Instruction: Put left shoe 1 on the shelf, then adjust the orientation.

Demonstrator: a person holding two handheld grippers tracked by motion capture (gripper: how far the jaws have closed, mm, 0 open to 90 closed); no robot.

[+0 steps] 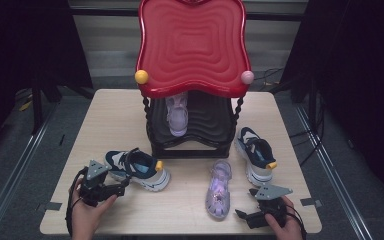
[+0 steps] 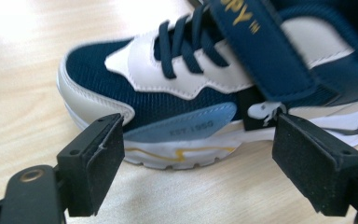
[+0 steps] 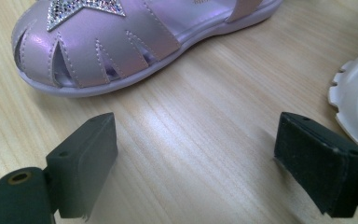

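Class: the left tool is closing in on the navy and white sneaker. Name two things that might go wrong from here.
1. The left tool, jaws open, faces the navy and white sneaker's wide side; they may not span it, and the rounded sole could slip out.
2. Carrying it toward the red-topped black shoe rack could knock the lilac star sandal.

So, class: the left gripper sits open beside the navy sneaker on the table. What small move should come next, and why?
Probably ease the left gripper forward until its open jaws straddle the navy sneaker, then close. The jaws stand wide, aimed at its side, with nothing between the pads yet.
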